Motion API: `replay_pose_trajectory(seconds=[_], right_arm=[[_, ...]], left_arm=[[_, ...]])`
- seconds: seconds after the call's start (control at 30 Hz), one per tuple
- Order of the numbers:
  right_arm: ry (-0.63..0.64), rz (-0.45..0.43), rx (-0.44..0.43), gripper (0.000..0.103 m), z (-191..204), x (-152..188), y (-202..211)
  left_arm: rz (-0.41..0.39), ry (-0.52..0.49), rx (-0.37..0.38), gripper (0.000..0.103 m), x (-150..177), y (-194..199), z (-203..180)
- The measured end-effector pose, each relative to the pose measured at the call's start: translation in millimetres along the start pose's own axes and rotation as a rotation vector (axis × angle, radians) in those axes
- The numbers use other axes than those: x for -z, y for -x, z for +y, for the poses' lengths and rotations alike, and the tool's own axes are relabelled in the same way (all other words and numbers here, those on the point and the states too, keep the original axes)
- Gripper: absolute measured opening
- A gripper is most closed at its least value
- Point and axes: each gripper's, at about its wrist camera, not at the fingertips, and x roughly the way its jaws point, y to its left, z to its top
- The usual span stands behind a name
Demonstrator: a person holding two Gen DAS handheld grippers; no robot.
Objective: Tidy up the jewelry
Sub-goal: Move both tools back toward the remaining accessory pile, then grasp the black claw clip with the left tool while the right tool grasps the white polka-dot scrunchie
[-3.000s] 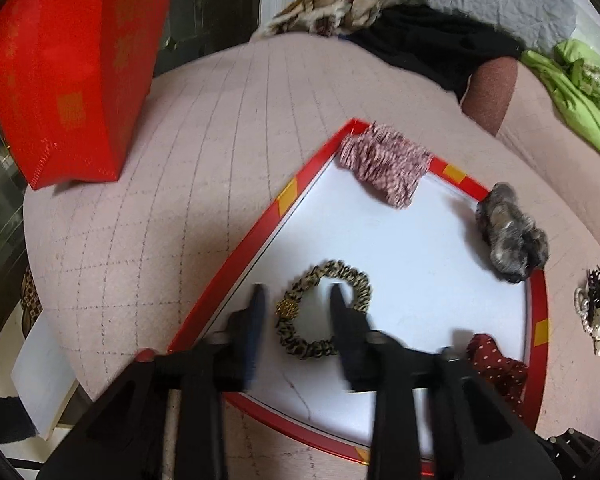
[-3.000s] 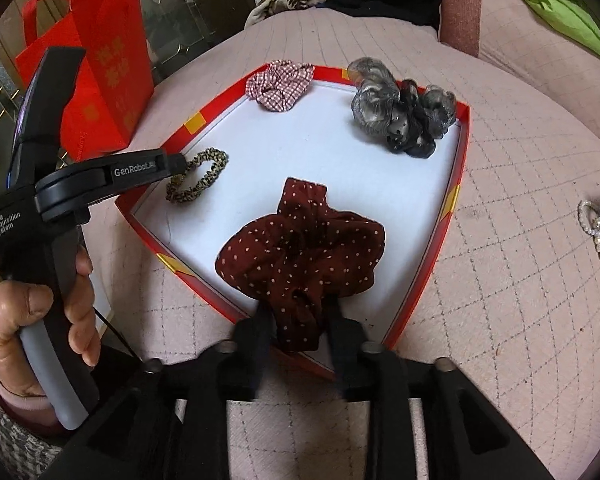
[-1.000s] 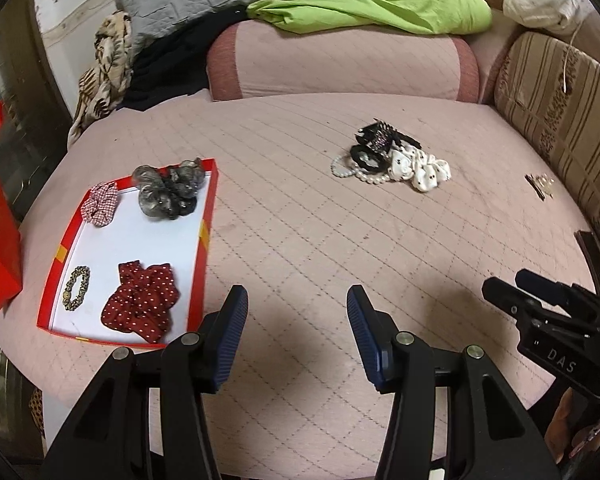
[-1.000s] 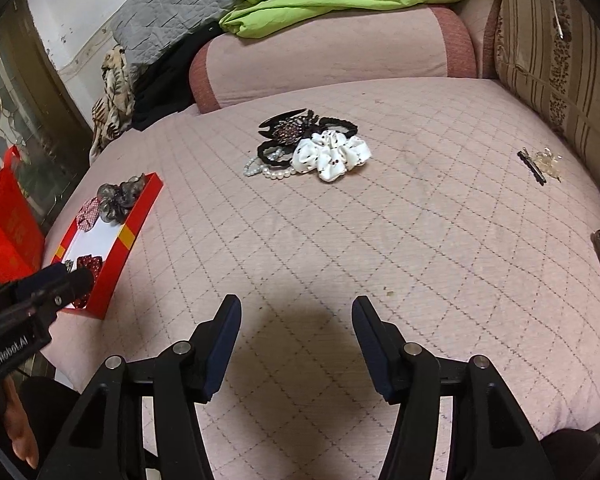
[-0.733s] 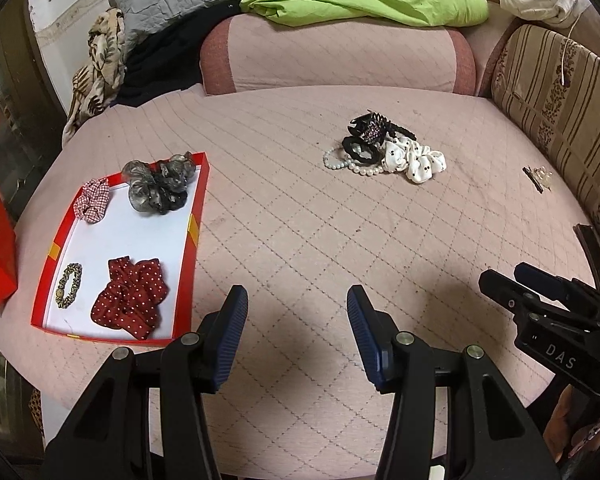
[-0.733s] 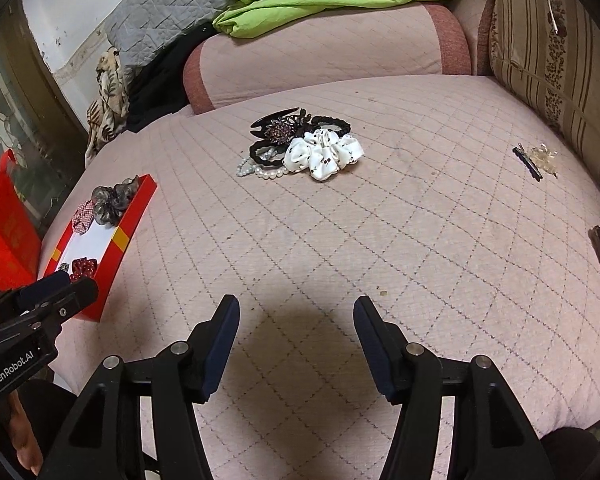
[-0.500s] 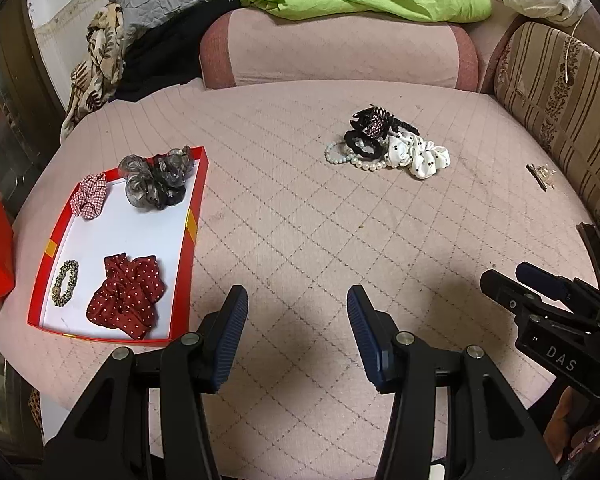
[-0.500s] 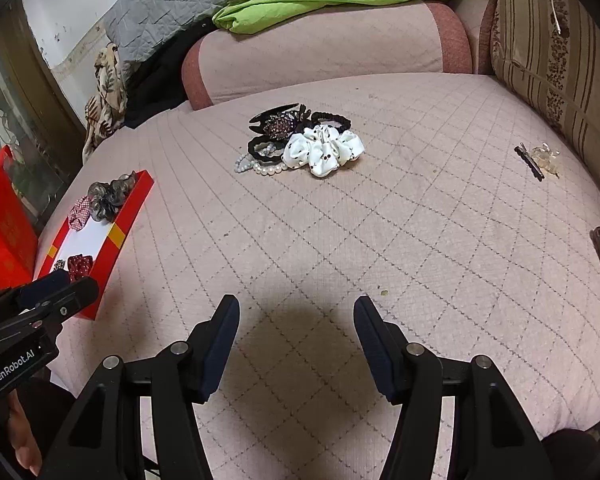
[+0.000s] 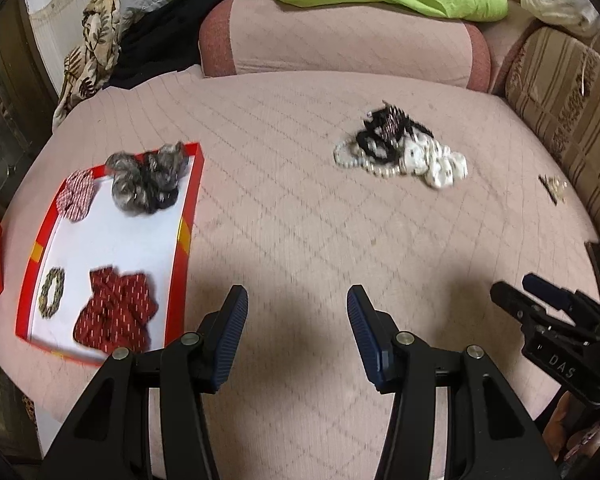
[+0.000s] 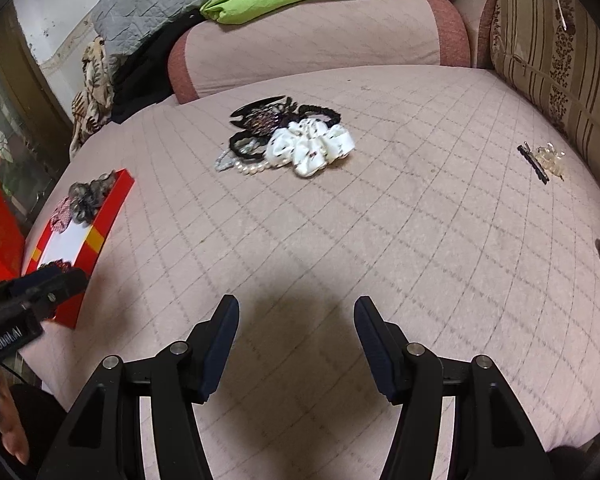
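Both hand-held grippers hang over a pink quilted bed (image 10: 380,220), tilted down toward it. The left hand-held gripper (image 9: 296,320) has its jaws apart with nothing between them, only bare quilt beneath. The right hand-held gripper (image 10: 296,324) likewise stands open and empty. Well ahead of both lies a pile (image 10: 288,136) of jewelry and hair things: a white scrunchie (image 10: 312,146), a pearl string (image 10: 248,168) and black clips, touching one another. At the bed's left edge sits a red tray (image 9: 188,216) holding a grey scrunchie (image 9: 148,178), a checked scrunchie (image 9: 76,196), a red dotted scrunchie (image 9: 114,314) and a beaded bracelet (image 9: 51,292), each apart. Near the bed's right side lie a hairpin (image 10: 534,164) and a clear clip (image 10: 552,158).
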Motion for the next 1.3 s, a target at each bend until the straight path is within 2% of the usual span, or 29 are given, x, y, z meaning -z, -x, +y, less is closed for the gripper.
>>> replay_pose_trajectory(seconds=[0.27, 0.4, 0.47, 0.57, 0.77, 0.93, 0.97, 1.0, 1.07, 1.1, 1.13, 1.2, 1.3], right_arm=[[-0.024, -0.024, 0.024, 0.065, -28, -37, -18], [-0.063, -0.042, -0.002, 0.066, -44, -64, -31], [-0.080, -0.052, -0.016, 0.071, -49, -75, -39], [-0.095, -0.060, -0.037, 0.071, -52, -93, -54], [-0.081, -0.050, -0.037, 0.072, -49, -109, -78], [-0.082, -0.030, -0.048, 0.072, -50, -115, -97], [-0.082, -0.025, -0.051, 0.072, -49, -116, -100], [-0.081, -0.022, -0.050, 0.071, -49, -117, -103], [-0.076, -0.018, -0.040, 0.066, -49, -118, -108], [-0.069, -0.015, -0.040, 0.053, -48, -118, -110], [-0.062, -0.008, -0.039, 0.036, -47, -118, -113], [-0.051, 0.009, -0.056, 0.017, -44, -118, -117], [-0.045, 0.000, -0.073, 0.013, -39, -117, -112]], left_arm=[[0.011, 0.026, 0.096, 0.051, -66, -30, -4], [-0.001, 0.030, 0.158, 0.051, -104, -53, -18], [-0.014, 0.013, 0.171, 0.051, -121, -65, -28], [-0.021, -0.022, 0.187, 0.051, -141, -84, -45], [0.041, -0.084, 0.209, 0.051, -173, -135, -75], [0.089, -0.087, 0.238, 0.051, -186, -166, -85], [0.104, -0.083, 0.255, 0.047, -188, -171, -85], [0.117, -0.077, 0.273, 0.038, -189, -176, -85], [0.142, -0.047, 0.321, 0.034, -189, -183, -84], [0.144, -0.033, 0.342, 0.029, -189, -184, -83], [0.140, -0.024, 0.358, 0.025, -188, -183, -83], [0.134, -0.022, 0.355, 0.025, -187, -180, -84], [0.126, -0.024, 0.358, 0.025, -184, -174, -83]])
